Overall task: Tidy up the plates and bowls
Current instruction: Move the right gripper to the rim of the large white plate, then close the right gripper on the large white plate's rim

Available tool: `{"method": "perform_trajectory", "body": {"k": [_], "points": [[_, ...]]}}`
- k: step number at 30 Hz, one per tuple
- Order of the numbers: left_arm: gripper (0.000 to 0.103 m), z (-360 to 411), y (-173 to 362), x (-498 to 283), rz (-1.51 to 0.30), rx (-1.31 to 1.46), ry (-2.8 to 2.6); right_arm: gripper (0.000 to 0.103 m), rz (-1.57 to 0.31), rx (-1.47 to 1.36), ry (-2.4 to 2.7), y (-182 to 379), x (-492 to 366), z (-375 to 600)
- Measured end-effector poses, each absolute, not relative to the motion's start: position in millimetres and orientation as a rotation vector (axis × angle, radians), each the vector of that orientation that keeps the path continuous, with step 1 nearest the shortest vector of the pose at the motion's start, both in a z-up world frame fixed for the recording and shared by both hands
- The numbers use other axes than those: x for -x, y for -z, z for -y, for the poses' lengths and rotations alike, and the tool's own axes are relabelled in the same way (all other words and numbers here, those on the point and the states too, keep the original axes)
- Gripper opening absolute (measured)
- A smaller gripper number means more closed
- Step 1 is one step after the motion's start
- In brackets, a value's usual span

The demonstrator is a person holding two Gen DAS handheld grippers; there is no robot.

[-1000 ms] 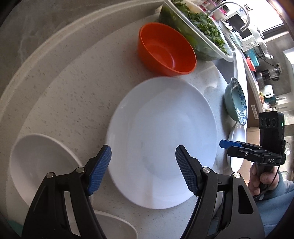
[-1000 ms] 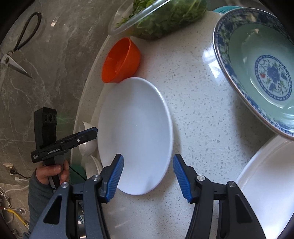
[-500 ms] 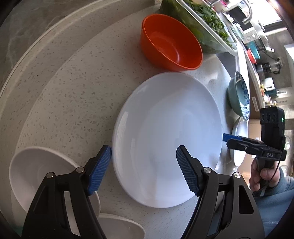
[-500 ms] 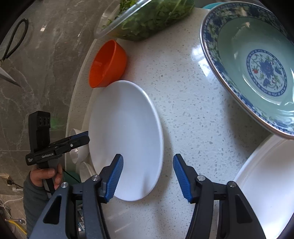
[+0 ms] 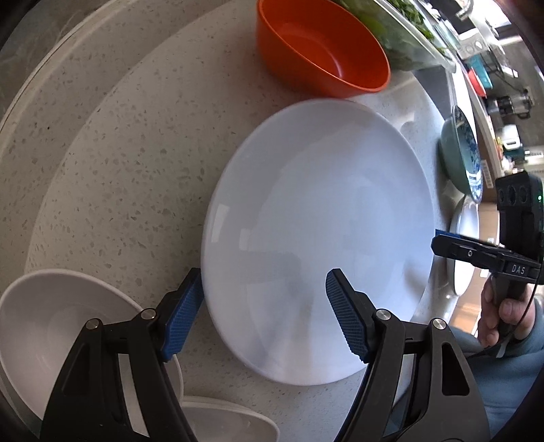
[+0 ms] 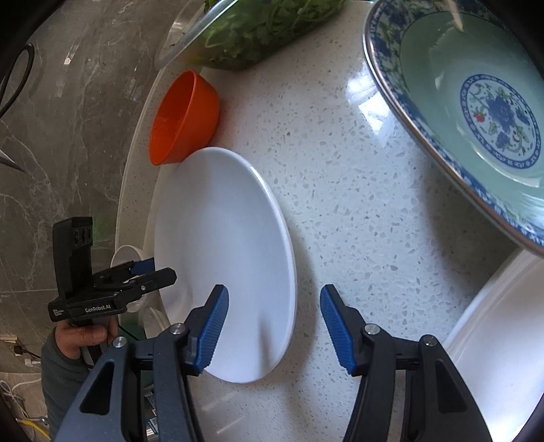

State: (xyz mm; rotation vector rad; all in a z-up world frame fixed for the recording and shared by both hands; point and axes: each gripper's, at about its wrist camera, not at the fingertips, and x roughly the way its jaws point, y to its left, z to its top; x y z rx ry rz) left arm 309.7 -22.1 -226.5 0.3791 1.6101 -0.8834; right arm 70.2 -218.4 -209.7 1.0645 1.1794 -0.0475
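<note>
Flanking the white plate (image 5: 316, 238) on the speckled counter (image 5: 136, 142)
Left gripper (image 5: 263, 316) and right gripper (image 6: 273, 326): both spread, empty; orange bowl (image 5: 323, 51) touches the plate's far rim

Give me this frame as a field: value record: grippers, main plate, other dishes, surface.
left gripper: open, straddling the near-left rim of the white plate, holding nothing
right gripper: open, straddling the opposite rim of the same plate, holding nothing
white plate: flat on the speckled countertop
orange bowl: upright, just beyond the plate
blue-patterned bowl: on the right gripper's side
white bowls: on the left gripper's side
second white plate: near right gripper
container of greens: behind orange bowl
</note>
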Motion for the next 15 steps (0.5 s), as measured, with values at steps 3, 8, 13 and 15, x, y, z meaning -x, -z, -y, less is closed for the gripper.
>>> {"method": "perform_trajectory", "body": {"k": [3, 8, 13, 15], "points": [[0.07, 19.6, 227.6, -309.9, -1.611, -0.353, 0.893, 0.052, -1.171, -1.084, 0.038, 212.3, -72.8, 222.2], [0.048, 19.3, 226.0, -305.0, -1.594, -0.359, 0.893, 0.045, -1.171, -1.098, 0.016, 216.9, -80.3, 222.7], [0.035, 10.4, 226.3, -308.0, -1.587, -0.312, 0.881, 0.045, -1.179, -1.108, 0.002, 218.6, -86.7, 224.2], [0.035, 8.0, 226.0, -308.2, -1.585, -0.304, 0.877, 0.045, -1.178, -1.111, -0.005, 219.5, -88.0, 224.9]]}}
